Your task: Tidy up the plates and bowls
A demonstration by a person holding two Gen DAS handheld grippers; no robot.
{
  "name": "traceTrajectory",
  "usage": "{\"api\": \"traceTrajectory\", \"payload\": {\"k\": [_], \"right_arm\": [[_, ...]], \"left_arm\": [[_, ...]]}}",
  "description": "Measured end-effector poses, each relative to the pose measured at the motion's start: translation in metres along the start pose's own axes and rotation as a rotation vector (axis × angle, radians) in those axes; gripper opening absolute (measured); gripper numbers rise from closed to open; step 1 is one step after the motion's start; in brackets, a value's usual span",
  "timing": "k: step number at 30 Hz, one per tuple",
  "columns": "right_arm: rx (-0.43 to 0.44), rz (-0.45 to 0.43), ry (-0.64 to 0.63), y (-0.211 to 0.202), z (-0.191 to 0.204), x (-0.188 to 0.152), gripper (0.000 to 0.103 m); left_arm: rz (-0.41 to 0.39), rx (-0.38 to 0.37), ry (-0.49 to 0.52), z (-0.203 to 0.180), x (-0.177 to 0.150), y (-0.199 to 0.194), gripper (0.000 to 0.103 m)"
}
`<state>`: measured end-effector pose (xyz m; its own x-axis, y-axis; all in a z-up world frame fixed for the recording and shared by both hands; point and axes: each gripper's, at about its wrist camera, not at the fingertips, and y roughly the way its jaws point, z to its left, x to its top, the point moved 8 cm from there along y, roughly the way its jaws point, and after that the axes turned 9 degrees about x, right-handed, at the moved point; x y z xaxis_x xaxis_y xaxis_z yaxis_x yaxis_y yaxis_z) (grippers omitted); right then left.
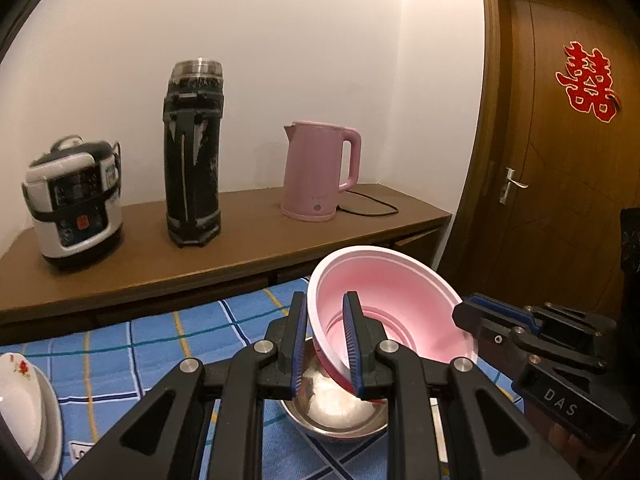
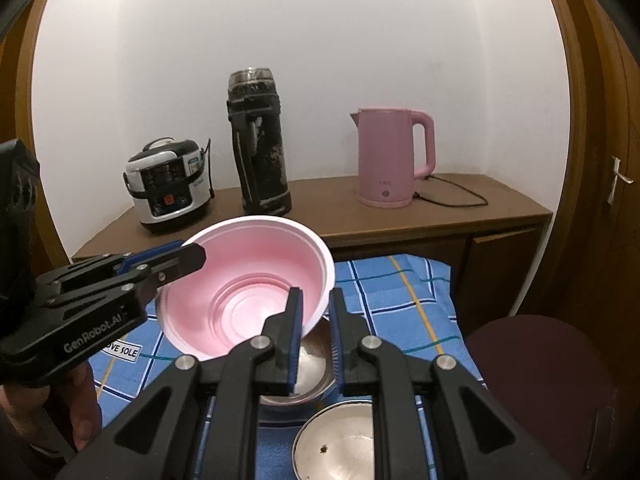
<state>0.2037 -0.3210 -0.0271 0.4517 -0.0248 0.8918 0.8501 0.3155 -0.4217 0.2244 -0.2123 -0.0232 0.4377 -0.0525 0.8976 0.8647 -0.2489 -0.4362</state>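
A pink plastic bowl (image 1: pixel 394 304) is held tilted above a steel bowl (image 1: pixel 340 408) on the blue checked cloth. My left gripper (image 1: pixel 326 344) is shut on the pink bowl's left rim, one finger inside and one outside. My right gripper (image 2: pixel 314 336) is shut on the bowl's (image 2: pixel 248 292) right rim in the same way. The steel bowl (image 2: pixel 312 364) lies under the pink one, partly hidden. A second steel bowl (image 2: pixel 340 440) sits at the near edge in the right wrist view. White floral plates (image 1: pixel 24 396) are stacked at the left.
A brown sideboard (image 1: pixel 248 236) behind the table carries a rice cooker (image 1: pixel 76 204), a tall black flask (image 1: pixel 192 156) and a pink kettle (image 1: pixel 318 172) with its cord. A wooden door (image 1: pixel 560 160) is at the right. A dark chair (image 2: pixel 536 380) stands at the table's right.
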Motion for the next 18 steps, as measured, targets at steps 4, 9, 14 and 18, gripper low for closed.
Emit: {"api": "traceTrajectory", "payload": {"k": [4, 9, 14, 18], "right_arm": [[-0.016, 0.019, -0.003, 0.008, -0.002, -0.003, 0.013], [-0.032, 0.035, -0.003, 0.017, -0.004, -0.004, 0.013], [-0.041, 0.052, 0.0, 0.027, -0.006, -0.007, 0.013], [-0.043, 0.064, 0.007, 0.032, -0.008, -0.012, 0.013]], "left_arm": [[0.029, -0.023, -0.016, 0.003, -0.005, 0.013, 0.02], [0.058, -0.041, -0.026, 0.006, -0.013, 0.026, 0.02], [0.064, -0.054, -0.024, 0.009, -0.017, 0.034, 0.02], [0.087, -0.053, -0.024, 0.009, -0.023, 0.041, 0.02]]}}
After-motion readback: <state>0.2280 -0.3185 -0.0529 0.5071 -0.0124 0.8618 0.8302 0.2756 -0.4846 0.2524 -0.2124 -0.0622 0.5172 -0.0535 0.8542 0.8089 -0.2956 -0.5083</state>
